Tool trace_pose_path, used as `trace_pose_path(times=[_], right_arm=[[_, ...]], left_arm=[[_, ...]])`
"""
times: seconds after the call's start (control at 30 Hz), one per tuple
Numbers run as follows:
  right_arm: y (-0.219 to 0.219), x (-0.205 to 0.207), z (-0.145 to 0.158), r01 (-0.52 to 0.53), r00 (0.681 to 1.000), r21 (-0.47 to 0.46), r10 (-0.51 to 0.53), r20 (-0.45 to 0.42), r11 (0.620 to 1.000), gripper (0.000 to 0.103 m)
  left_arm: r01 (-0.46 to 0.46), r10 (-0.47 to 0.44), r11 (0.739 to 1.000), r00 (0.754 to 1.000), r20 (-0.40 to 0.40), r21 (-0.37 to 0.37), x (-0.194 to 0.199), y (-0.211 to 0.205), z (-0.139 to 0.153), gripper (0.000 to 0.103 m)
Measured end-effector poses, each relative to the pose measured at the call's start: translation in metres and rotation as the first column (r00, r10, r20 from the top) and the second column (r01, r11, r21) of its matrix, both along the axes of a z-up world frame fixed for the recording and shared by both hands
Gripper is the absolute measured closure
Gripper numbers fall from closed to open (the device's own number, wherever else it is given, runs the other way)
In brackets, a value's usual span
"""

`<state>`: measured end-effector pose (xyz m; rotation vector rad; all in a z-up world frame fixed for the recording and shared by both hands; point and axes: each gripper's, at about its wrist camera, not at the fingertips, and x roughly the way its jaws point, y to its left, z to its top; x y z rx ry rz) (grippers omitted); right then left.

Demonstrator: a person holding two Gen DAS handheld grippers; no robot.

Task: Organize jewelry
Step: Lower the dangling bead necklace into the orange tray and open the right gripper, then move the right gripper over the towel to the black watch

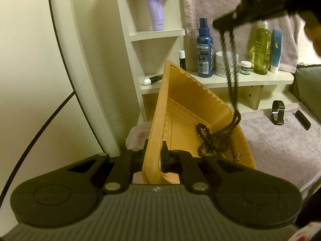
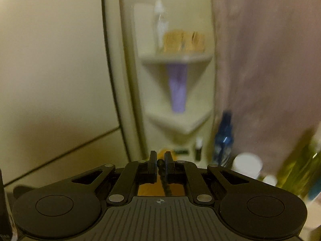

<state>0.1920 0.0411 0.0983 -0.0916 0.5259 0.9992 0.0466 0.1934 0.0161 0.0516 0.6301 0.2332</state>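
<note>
Now, by size:
Towel (image 1: 280, 140): mauve, spread over the counter at lower right of the left view.
Shelf (image 1: 240, 80): pale wood, upper centre, carrying bottles and jars.
Tray (image 1: 180, 108): orange, tilted up on edge at centre.
Left gripper (image 1: 153, 156): bottom centre, jaws pinching the tray's near rim.
Right gripper (image 1: 217, 25): upper right of the left view, jaws pressed onto the beads; in its own blurred view a strand runs between the fingers (image 2: 153, 164).
Beads (image 1: 230, 76): dark strands hanging from the right gripper, lower end coiled inside the tray.
Watch (image 1: 277, 112): black, on the towel at right.
Tube (image 1: 303, 119): small, dark, beside the watch.
</note>
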Motion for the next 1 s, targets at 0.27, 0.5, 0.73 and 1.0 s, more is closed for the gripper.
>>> trace_pose_path(times=[0.27, 0.5, 0.73, 1.0], right_arm=[[0.005, 0.017, -0.014, -0.018, 0.996, 0.021, 0.020, -0.086, 1.000, 0.096], [-0.001, 0.021, -0.049, -0.019, 0.976, -0.004, 0.018, -0.217, 1.000, 0.095], [-0.022, 0.020, -0.056, 0.036, 0.967, 0.025, -0.028, -0.253, 0.999, 0.050], [-0.072, 0.000, -0.064, 0.180, 0.964, 0.011, -0.174, -0.202, 0.984, 0.050]], left_arm=[[-0.001, 0.001, 1.000, 1.000, -0.001, 0.002, 0.001, -0.002, 0.001, 0.096], [0.001, -0.001, 1.000, 1.000, -0.003, 0.004, 0.000, -0.001, 0.001, 0.096], [0.001, -0.001, 1.000, 1.000, -0.004, 0.007, 0.000, -0.002, 0.001, 0.096], [-0.001, 0.001, 1.000, 1.000, -0.001, 0.006, 0.000, -0.003, 0.001, 0.096]])
